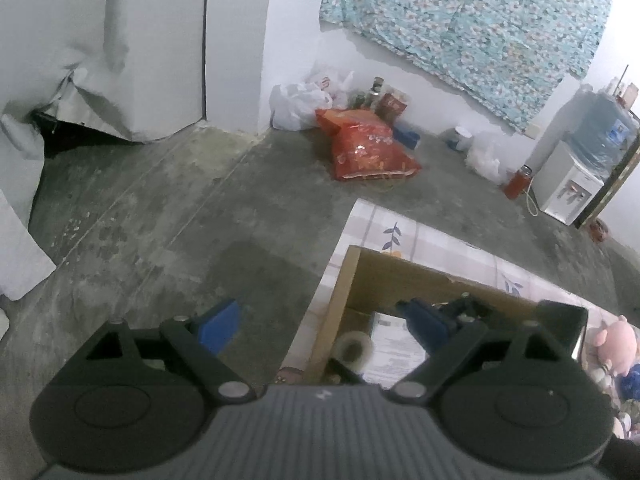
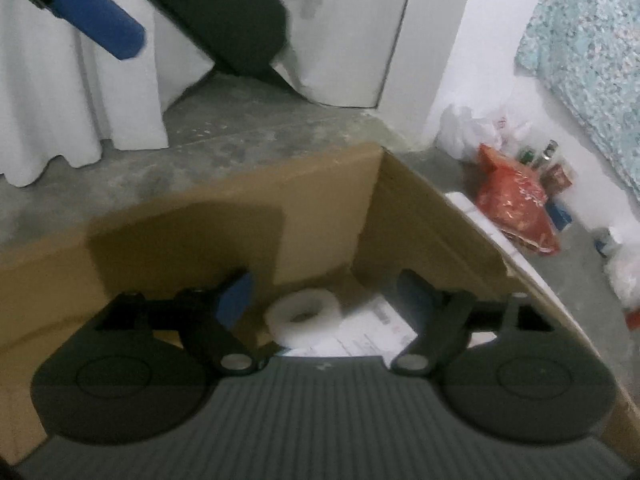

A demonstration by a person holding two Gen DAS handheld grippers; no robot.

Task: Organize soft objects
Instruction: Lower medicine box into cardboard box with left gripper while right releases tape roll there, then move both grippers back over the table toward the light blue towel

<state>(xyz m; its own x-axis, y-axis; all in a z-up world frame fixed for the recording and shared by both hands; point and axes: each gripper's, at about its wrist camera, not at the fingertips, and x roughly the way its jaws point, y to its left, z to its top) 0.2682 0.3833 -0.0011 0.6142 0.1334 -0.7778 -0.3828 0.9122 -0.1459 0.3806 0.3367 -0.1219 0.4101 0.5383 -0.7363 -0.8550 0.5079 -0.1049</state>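
Both my jaws stand wide, holding nothing; pink plush (image 1: 616, 346) lies at three o'clock of my left gripper (image 1: 320, 328), outside the box (image 1: 340, 280).

You see a worn grey concrete floor (image 1: 168, 216), white walls (image 1: 236, 40), a teal patterned cloth (image 1: 472, 28) hung up, a water dispenser (image 1: 576, 168) at right, possibly white curtains (image 2: 60, 112) at left.

2 wrist fisheye views, both angled down. Left cam sits above floor beside the cardboard box (image 1: 340, 288), facing far wall w/ red bag (image 1: 368, 148). Right cam hangs close over the box (image 2: 320, 216), facing its far corner. Shared: box interior, tape roll (image 2: 304, 314), red bag.
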